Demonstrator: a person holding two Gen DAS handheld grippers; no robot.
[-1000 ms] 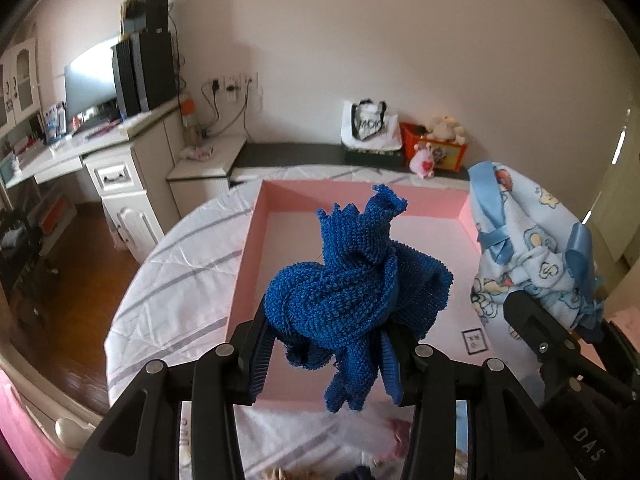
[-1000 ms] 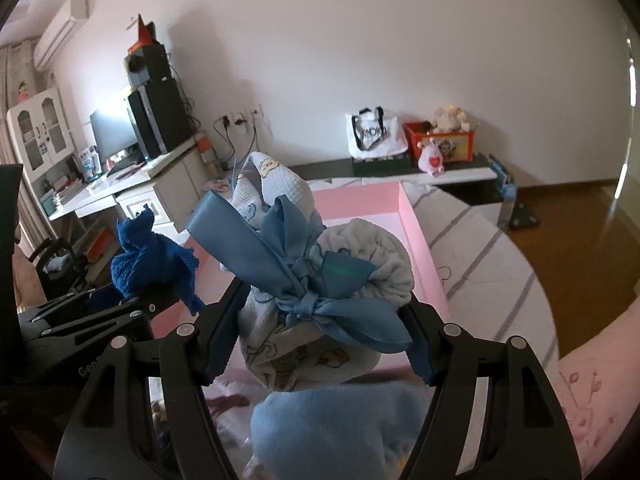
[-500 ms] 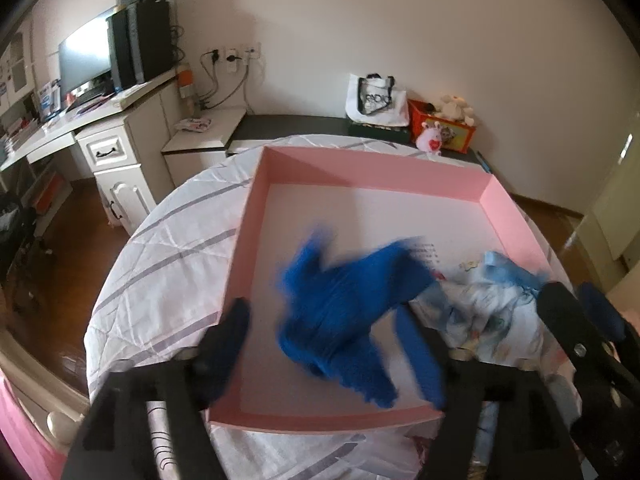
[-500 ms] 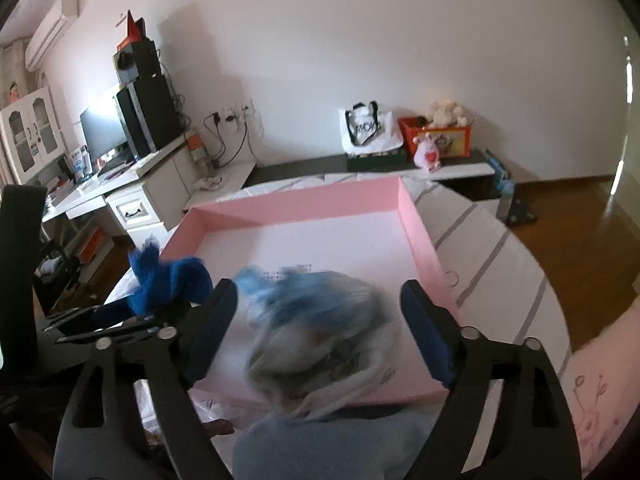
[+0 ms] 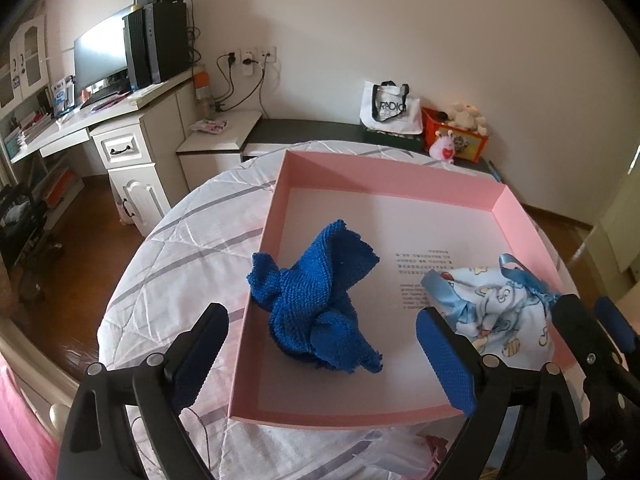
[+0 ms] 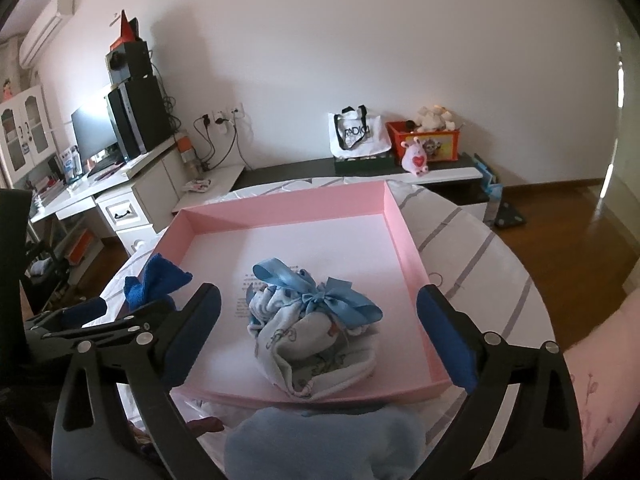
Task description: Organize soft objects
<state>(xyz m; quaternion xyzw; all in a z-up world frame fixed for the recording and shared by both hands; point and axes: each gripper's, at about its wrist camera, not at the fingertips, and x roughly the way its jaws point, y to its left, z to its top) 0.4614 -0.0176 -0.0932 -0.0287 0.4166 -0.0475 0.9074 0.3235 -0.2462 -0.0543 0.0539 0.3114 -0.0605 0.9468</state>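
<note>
A crumpled dark blue knitted cloth [image 5: 316,308] lies in the pink box [image 5: 384,168], against its left wall. My left gripper [image 5: 322,360] hangs over it with jaws still opening, and the pads are clear of the cloth. A printed baby-pattern bundle tied with a light blue ribbon [image 6: 312,332] rests in the box's [image 6: 280,204] near right part. My right gripper [image 6: 320,328] straddles it from above, jaws opening too, without touching it. The bundle [image 5: 492,300] and the right gripper [image 5: 592,340] also show in the left wrist view. The knitted cloth [image 6: 156,280] peeks over the box's left wall.
The box sits on a round table with a white striped cover [image 5: 180,248]. A pale blue soft item [image 6: 320,440] lies at the near edge under my right gripper. A desk with a monitor [image 5: 100,56] stands left; a low bench with a bag [image 6: 358,134] and toys stands behind.
Both grippers went from shut to wide apart. The blue knitted cloth and the ribboned bundle dropped out of them into the pink box. The left gripper moved forward and down.
</note>
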